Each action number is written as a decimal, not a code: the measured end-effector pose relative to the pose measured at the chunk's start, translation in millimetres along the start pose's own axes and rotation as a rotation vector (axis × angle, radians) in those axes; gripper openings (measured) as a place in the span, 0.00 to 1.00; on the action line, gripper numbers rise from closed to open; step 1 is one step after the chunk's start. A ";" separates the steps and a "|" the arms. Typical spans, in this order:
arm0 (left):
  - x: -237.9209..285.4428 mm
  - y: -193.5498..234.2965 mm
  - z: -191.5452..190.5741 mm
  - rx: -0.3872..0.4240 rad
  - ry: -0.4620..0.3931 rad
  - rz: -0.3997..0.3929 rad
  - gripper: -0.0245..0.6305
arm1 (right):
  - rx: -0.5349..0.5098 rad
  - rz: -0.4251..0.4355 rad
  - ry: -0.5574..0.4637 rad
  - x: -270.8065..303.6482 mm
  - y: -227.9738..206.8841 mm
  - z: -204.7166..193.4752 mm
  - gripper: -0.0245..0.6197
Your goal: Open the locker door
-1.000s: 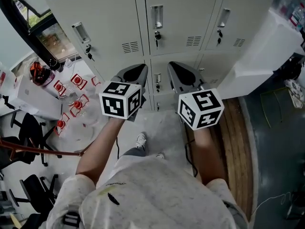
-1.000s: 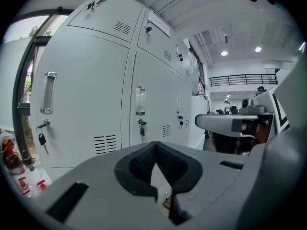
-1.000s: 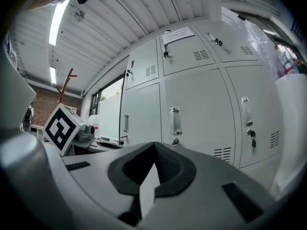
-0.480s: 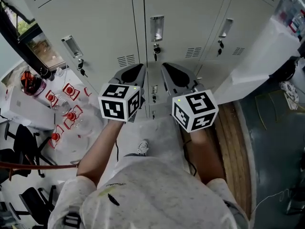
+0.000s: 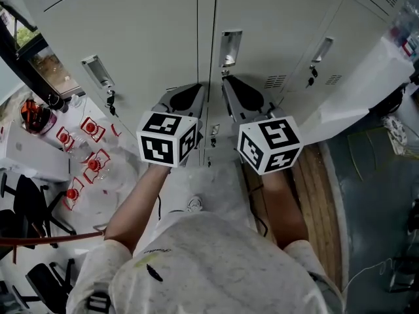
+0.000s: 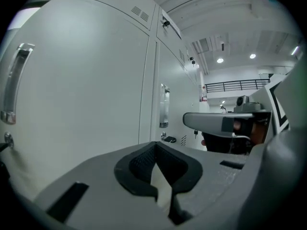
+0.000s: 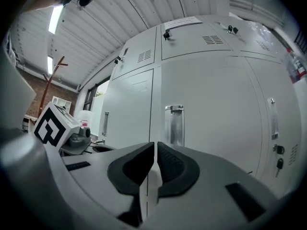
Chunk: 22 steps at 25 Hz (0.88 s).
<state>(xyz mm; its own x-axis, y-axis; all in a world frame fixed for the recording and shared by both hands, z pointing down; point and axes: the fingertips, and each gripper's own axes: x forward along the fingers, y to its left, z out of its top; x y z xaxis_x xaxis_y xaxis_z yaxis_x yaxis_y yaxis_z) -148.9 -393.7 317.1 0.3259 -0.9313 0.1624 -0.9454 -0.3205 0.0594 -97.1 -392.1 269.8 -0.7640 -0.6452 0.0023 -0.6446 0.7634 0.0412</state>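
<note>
- A bank of pale grey lockers (image 5: pixel 131 31) fills the upper part of the head view, its doors upright and flush with one another.
- The floor (image 5: pixel 216 182) lies below the lockers, with a wooden strip (image 5: pixel 324 201) along its right side and black chairs (image 5: pixel 29 195) at the left.
- The locker door (image 5: pixel 281 18) is the middle one. It is shut, its long axis runs up and down, and its face is turned towards the person.
- The left tool (image 5: pixel 198 87) is level with the seam between the middle door and the door to its left. The left gripper view shows its jaws closed tip to tip with nothing between them (image 6: pixel 154 146).
- The right tool (image 5: pixel 225 81) points at the middle door just below the handle. The right gripper view shows its jaws together, only a thin slit between the pads, gripping nothing (image 7: pixel 155 150).
- Each tool carries a marker cube (image 5: pixel 167 138), and the two cubes sit side by side, apart.
- The handle (image 5: pixel 230 48) is a narrow metal recess near the door's left edge. Its long axis is vertical, and it stands straight ahead of the right tool's tips (image 7: pixel 174 124).
- A small lock (image 6: pixel 169 139) sits just under that handle.
</note>
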 end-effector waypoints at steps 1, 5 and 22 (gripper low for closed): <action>1.0 2.5 -0.1 -0.001 0.000 -0.002 0.05 | -0.001 -0.004 -0.002 3.6 -1.4 1.1 0.03; 4.6 10.9 -0.6 -0.004 -0.005 -0.009 0.05 | -0.007 -0.020 -0.011 16.1 -6.5 4.8 0.03; 13.1 27.4 1.8 -0.006 -0.015 -0.036 0.05 | -0.011 -0.036 -0.048 44.4 -15.6 19.7 0.23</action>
<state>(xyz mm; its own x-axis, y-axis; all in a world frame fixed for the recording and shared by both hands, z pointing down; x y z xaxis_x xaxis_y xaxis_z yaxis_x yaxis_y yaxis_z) -170.5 -415.0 319.1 0.3592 -0.9219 0.1450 -0.9332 -0.3523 0.0713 -121.6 -432.1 249.5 -0.7408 -0.6701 -0.0474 -0.6718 0.7390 0.0517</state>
